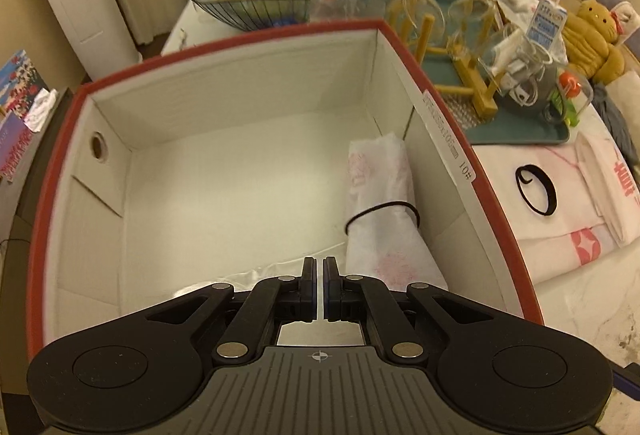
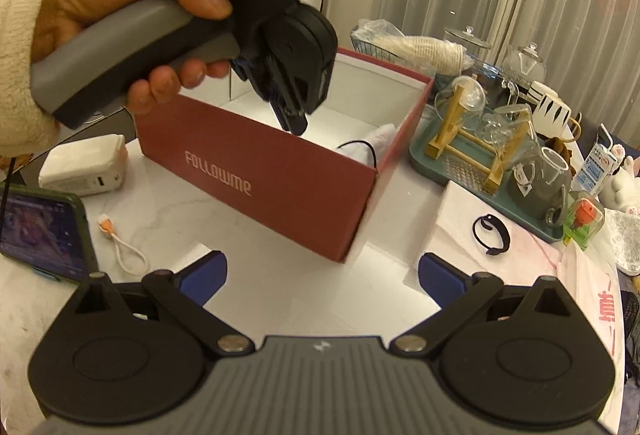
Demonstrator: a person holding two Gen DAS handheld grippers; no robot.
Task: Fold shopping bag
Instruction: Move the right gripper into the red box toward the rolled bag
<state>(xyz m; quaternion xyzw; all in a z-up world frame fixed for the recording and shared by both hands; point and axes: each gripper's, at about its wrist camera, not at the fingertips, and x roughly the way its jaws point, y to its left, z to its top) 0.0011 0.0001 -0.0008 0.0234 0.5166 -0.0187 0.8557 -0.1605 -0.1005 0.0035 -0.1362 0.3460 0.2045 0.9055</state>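
A rolled white shopping bag (image 1: 384,211) with pink print, bound by a black hair band (image 1: 380,213), lies inside the red box (image 1: 440,95) against its right wall; the right wrist view also shows the rolled bag (image 2: 386,139). My left gripper (image 1: 320,263) hovers over the box's near edge, shut with nothing between its fingers. In the right wrist view a hand holds that left gripper (image 2: 294,121) above the red box (image 2: 260,179). My right gripper (image 2: 322,275) is open and empty, low over the table in front of the box. Flat white-and-pink bags (image 1: 576,211) lie right of the box, a second black band (image 2: 490,235) on top.
A teal tray (image 2: 436,165) with glass cups and a wooden rack sits right of the box. Behind is a wire basket (image 1: 248,9) of paper cups. A phone (image 2: 40,231), a white power bank (image 2: 84,167) and a short cable (image 2: 124,247) lie at left. Plush toys (image 1: 592,35) sit far right.
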